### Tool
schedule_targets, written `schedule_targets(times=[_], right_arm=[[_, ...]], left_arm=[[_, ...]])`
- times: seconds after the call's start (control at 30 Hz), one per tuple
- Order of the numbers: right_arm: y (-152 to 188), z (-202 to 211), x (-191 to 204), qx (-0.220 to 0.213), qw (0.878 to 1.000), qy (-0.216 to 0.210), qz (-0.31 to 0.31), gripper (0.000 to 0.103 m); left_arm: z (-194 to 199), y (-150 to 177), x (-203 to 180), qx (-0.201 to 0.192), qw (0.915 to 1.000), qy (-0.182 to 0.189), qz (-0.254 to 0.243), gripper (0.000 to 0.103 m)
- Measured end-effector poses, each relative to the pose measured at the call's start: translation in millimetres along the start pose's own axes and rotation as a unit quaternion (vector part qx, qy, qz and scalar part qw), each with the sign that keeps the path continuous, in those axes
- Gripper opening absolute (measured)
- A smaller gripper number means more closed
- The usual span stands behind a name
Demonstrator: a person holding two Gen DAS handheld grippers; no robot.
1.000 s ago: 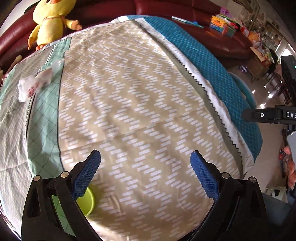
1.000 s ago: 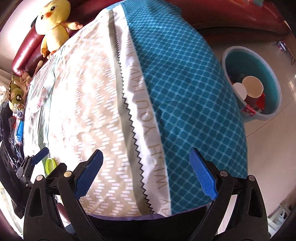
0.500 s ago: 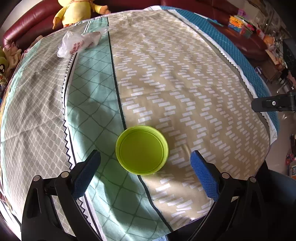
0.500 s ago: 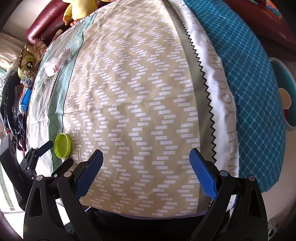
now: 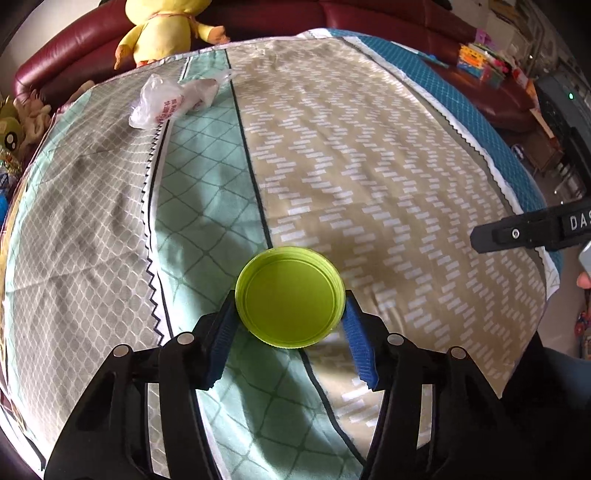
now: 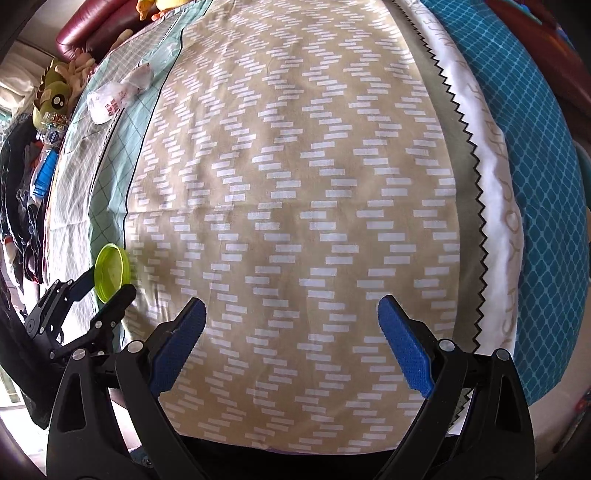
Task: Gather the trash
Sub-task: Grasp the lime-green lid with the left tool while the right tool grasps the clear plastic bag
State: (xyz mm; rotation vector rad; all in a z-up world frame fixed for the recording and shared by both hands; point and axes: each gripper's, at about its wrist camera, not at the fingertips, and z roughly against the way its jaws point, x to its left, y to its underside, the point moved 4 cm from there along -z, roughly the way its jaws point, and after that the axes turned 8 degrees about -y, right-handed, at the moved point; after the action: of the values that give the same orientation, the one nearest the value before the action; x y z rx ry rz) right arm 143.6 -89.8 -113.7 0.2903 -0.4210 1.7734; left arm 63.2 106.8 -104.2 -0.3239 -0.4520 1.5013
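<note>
A lime-green round plastic lid [image 5: 290, 296] is clamped between the blue pads of my left gripper [image 5: 290, 315], held tilted just above the patterned tablecloth [image 5: 369, 177]. The lid also shows in the right wrist view [image 6: 110, 271], in my left gripper [image 6: 105, 286]. A crumpled clear plastic bag with red print [image 5: 173, 99] lies at the far left of the table; it also shows in the right wrist view [image 6: 116, 96]. My right gripper [image 6: 291, 325] is open and empty over the table's near edge.
A yellow plush duck [image 5: 162, 31] sits on the dark red sofa [image 5: 369, 11] behind the table. Toys and clutter [image 6: 44, 122] crowd the left side. A strip of my right gripper's body [image 5: 532, 229] reaches in at the right.
My left gripper swung back over the green lid, moved onto it and closed on it. My right gripper turned left, away from the teal bin on the floor.
</note>
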Motion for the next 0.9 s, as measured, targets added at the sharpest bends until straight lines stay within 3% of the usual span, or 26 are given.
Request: schedule_targets(times=[0.27,0.5,0.6,0.7,0.9], right_arm=[[-69.9,-16.9,43.5,-0.002,0.999,0.000,0.034,0.090],[-139.6,-37.2,93.9,-0.010,0.997,-0.016,0.070,0.090],[-163.0,-47.5,120.5,-0.011,0.993,0.000,0.120,0.090],[-181.0,-64.3,159.2,0.001,0.976,0.031,0.213,0.090],[-195.7,-78.5,214.7,-0.004,0.924,0.043,0.380,0.090]], left_arm=[[-11.1,-50.8,70.2,-0.020,0.9955,-0.004,0.092,0.056],[-26.5,-83.6,117.4,-0.021,0.9908,-0.024,0.132,0.056],[-30.7,-92.2,134.2,-0.022,0.9890,-0.031,0.143,0.056],[-33.8,-95.6,147.8,-0.021,0.9874,-0.035,0.152,0.056],[-48.9,-97.1,173.9,-0.005,0.9830,-0.037,0.180,0.056]])
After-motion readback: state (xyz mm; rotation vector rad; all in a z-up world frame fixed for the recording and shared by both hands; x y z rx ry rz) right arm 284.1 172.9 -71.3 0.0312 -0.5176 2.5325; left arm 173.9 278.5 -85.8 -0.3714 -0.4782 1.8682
